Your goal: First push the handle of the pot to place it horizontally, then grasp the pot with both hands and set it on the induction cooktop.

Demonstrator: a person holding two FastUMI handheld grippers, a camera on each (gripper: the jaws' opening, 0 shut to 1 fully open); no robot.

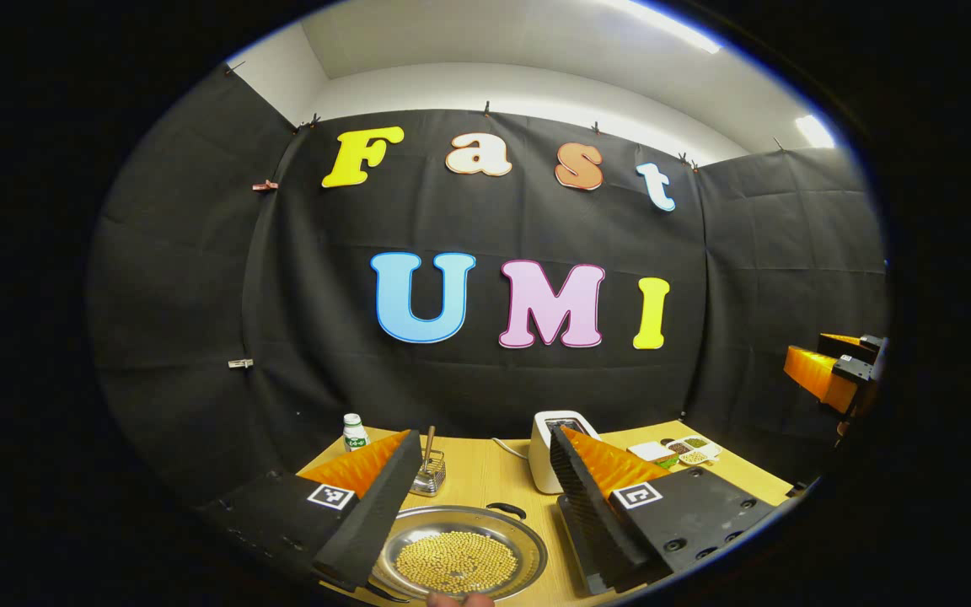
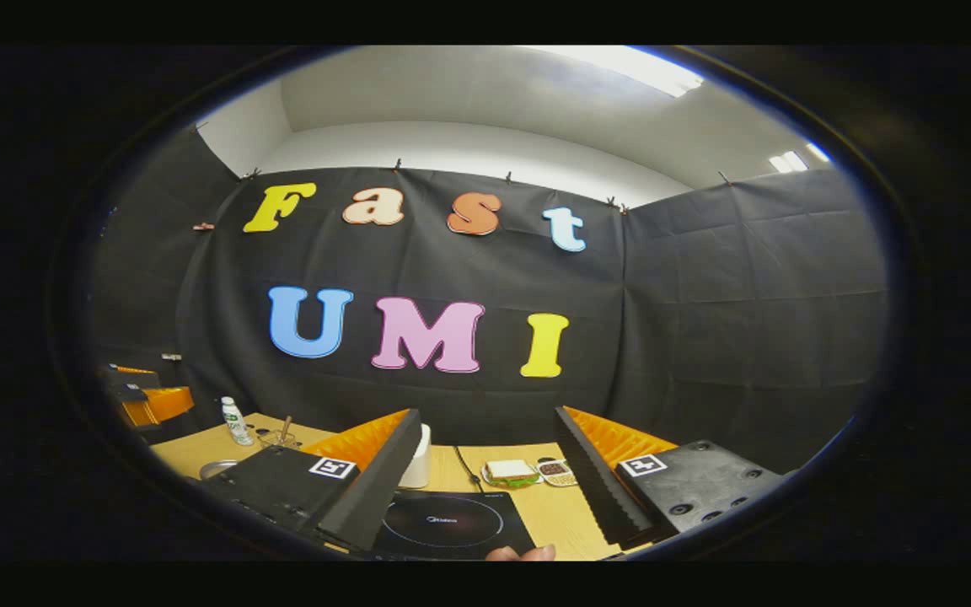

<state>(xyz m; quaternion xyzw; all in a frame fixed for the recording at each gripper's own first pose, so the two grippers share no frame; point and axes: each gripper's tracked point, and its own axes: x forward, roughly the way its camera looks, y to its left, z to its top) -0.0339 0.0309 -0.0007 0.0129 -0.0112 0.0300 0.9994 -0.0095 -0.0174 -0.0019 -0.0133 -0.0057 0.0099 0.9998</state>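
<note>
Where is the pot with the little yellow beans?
In the left gripper view, the pot sits on the wooden table, low between the left tongs' two fingers, in front of the white appliance.

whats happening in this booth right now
A person holds a gripper in each hand over a wooden table. The left gripper, jaws open, hangs above the pot of yellow beans; its dark handle sits at the far rim. The right gripper, jaws open, faces the cooktop. Nothing is gripped yet.
</note>
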